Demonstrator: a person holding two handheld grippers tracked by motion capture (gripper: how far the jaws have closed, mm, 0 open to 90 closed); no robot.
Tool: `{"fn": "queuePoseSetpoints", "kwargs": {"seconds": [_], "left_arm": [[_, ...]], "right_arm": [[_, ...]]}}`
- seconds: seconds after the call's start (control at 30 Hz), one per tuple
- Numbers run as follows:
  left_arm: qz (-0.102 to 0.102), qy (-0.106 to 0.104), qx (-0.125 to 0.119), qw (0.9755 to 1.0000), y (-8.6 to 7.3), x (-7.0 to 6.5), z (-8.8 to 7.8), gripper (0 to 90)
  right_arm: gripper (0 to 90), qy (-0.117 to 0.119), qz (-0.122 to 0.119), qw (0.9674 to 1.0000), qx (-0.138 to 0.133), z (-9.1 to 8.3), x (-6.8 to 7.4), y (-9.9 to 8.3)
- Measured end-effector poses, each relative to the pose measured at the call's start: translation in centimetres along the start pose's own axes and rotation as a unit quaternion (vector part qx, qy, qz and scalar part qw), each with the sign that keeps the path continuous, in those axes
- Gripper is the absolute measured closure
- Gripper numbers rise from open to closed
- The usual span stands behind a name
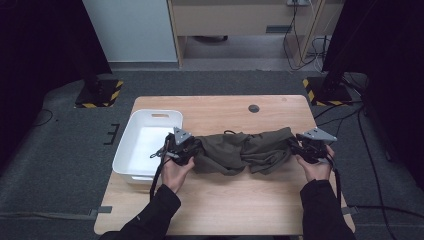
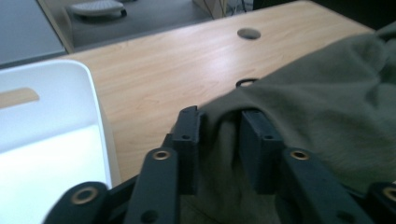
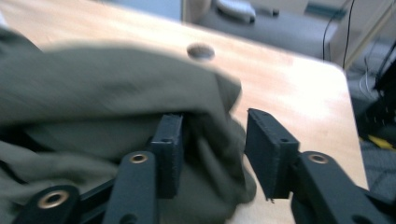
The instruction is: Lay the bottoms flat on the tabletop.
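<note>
A crumpled olive-green cloth [image 1: 240, 150] lies stretched across the middle of the wooden table [image 1: 225, 195]. At its left end is my left gripper [image 1: 182, 147], held in a hand. In the left gripper view the jaws [image 2: 219, 116] stand apart, with a fold of the cloth [image 2: 327, 93] hanging between them. My right gripper [image 1: 307, 145] is at the cloth's right end. In the right gripper view its jaws [image 3: 215, 121] are apart too. The cloth [image 3: 93, 84] rests against the left pad, and a gap shows before the right pad.
A white plastic bin [image 1: 150, 117] stands at the table's left edge, right beside the left gripper; its rim [image 2: 70, 70] is close. A round cable hole [image 1: 254, 108] sits at the table's far side. Stands with striped bases and cables are on the floor beyond.
</note>
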State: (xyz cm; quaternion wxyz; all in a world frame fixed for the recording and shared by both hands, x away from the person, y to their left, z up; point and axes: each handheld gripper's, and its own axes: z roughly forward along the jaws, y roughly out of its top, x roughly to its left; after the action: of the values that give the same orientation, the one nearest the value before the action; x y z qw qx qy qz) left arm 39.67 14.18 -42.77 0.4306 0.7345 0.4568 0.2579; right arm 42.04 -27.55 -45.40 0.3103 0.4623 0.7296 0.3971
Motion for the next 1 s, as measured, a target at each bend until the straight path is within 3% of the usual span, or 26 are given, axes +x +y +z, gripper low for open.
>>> {"fn": "queuePoseSetpoints", "kwargs": {"seconds": [0.17, 0.27, 0.4, 0.5, 0.6, 0.67, 0.73, 0.8, 0.9, 1.0], "left_arm": [[-0.004, -0.012, -0.037, 0.9992, 1.1, -0.3, -1.9, 60.9], [-0.003, -0.026, -0.047, 0.9985, 1.2, -1.0, -2.8, 60.6], [0.003, -0.057, -0.035, 0.9977, 0.3, -2.8, -3.3, 67.0], [0.020, -0.077, -0.019, 0.9966, -0.5, -4.5, -3.2, 68.5], [0.043, -0.101, 0.000, 0.9940, -1.7, -6.4, -2.9, 68.0], [0.061, -0.106, 0.013, 0.9924, -2.5, -7.4, -2.5, 66.4], [0.084, -0.097, 0.019, 0.9915, -3.4, -8.0, -1.8, 62.6], [0.090, -0.086, 0.022, 0.9920, -4.1, -8.0, -1.0, 56.6], [0.103, -0.061, 0.015, 0.9927, -4.4, -7.2, -0.3, 47.3], [0.083, -0.054, 0.027, 0.9947, -4.6, -6.1, 0.3, 47.5]], "right_arm": [[50.7, 0.027, 0.006, 0.9982, -0.052, -2.3, 0.7, 1.5], [50.6, 0.052, 0.006, 0.9967, -0.062, -3.1, 1.5, 1.8], [50.1, 0.080, -0.003, 0.9955, -0.051, -3.4, 2.8, 1.3], [49.8, 0.098, -0.012, 0.9944, -0.037, -3.3, 3.8, 0.6], [50.3, 0.111, -0.013, 0.9933, -0.028, -3.6, 4.6, -0.2], [49.8, 0.120, -0.019, 0.9924, -0.020, -3.7, 5.2, -1.0], [46.7, 0.123, -0.031, 0.9918, -0.008, -3.8, 5.8, -1.8], [39.9, 0.116, -0.037, 0.9925, -0.007, -3.9, 6.0, -2.5], [33.7, 0.088, -0.050, 0.9947, -0.015, -3.3, 5.7, -2.9], [32.1, 0.072, -0.061, 0.9955, -0.009, -2.2, 5.2, -3.2]]}}
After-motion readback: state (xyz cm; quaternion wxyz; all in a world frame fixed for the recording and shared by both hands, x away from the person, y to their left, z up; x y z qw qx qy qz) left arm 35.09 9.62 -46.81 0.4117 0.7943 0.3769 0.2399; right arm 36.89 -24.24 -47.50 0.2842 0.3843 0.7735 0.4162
